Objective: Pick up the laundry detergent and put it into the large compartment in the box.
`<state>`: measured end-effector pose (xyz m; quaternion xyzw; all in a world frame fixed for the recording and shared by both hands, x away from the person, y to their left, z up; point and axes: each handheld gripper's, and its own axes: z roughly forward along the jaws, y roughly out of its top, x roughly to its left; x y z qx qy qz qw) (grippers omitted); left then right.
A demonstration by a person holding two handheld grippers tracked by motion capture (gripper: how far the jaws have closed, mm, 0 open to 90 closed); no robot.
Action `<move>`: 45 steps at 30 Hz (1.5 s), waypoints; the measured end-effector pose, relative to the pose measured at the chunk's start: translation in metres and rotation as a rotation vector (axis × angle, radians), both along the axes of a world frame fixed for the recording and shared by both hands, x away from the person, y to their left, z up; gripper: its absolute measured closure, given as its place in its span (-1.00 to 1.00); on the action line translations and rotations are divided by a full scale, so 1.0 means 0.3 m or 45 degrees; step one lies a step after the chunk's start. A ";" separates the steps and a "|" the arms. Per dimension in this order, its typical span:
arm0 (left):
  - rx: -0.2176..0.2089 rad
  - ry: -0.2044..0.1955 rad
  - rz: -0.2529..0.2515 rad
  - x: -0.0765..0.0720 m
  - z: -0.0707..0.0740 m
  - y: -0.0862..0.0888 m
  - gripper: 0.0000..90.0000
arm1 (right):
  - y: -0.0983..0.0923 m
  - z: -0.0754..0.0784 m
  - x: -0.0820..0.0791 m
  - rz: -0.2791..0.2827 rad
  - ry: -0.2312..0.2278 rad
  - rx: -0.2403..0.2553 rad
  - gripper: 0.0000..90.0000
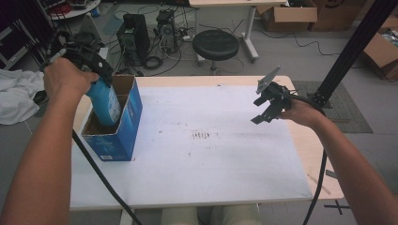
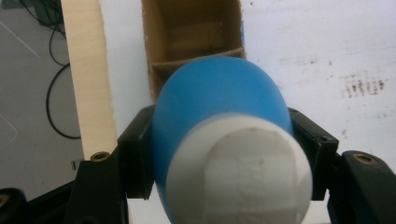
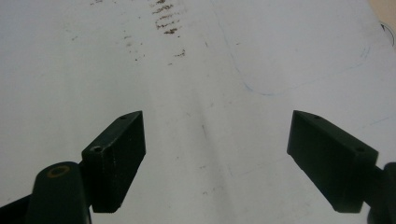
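A blue bottle with a white cap hangs partly inside an open blue cardboard box at the table's left edge. My left gripper is shut on the bottle, its jaws pressing both sides just below the cap. The box's brown inside lies straight below the bottle. My right gripper is held above the right side of the table, open, with nothing between its fingers. Under it lies bare white tabletop with brown scuff marks.
The white table has wooden edges and a dark smudge at its middle. Behind the table stand a black stool and computer towers. A black pole rises at the right. White cloth lies at the far left.
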<state>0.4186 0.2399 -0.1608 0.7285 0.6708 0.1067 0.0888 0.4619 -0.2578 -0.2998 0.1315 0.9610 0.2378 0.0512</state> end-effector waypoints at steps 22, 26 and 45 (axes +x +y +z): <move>0.026 0.025 -0.044 0.037 -0.325 0.013 -0.17 | -0.005 -0.013 0.002 -0.018 0.015 -0.026 -0.58; 0.001 0.040 -0.038 0.041 -0.360 0.019 -0.17 | -0.007 -0.016 0.001 -0.018 0.017 -0.030 -0.58; -0.016 0.059 -0.039 0.043 -0.412 0.035 -0.17 | -0.007 -0.020 -0.001 -0.026 0.022 -0.039 -0.58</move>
